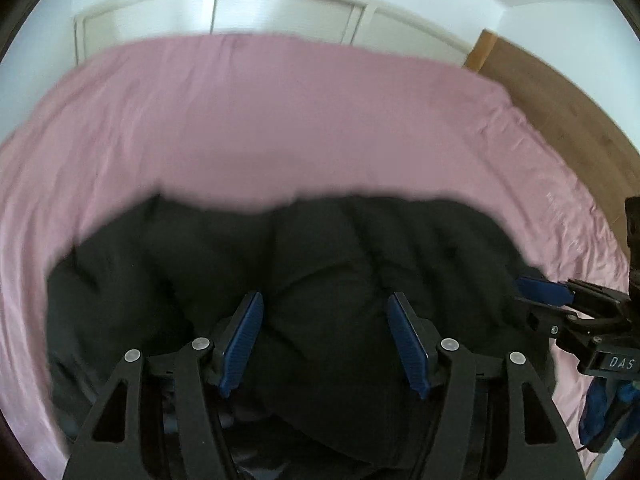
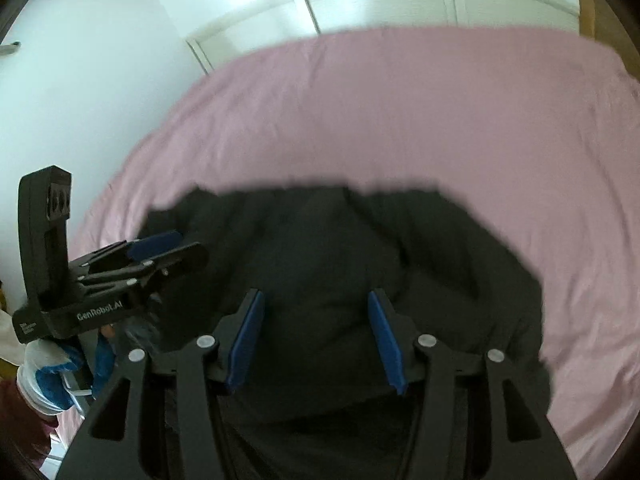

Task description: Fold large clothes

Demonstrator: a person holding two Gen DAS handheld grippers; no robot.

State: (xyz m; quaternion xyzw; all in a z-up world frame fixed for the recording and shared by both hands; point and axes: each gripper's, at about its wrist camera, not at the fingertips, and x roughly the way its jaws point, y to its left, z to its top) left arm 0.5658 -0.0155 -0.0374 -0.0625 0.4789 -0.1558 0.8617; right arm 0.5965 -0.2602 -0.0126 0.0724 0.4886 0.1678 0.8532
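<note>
A bulky black padded garment is seen lying in a rumpled heap on the near part of a bed covered with a pink sheet; the sheet is left bare toward twelve o'clock in both views. The garment's far edge is blurred, so its exact outline cannot be told.

The left gripper is held over the garment with its blue-padded fingers spread wide — nothing is pinched between them, and black cloth is seen through the gap. In the right wrist view the same gripper is found at nine o'clock, at the garment's left edge, carried by a hand in a blue-and-white glove.

The right gripper is likewise held above the garment, its fingers spread and nothing clasped. In the left wrist view it is seen at three o'clock, at the garment's right edge.

Beyond the bed, at twelve o'clock, white panelled wardrobe doors are seen, and a wooden floor is shown at two o'clock in the left wrist view.
</note>
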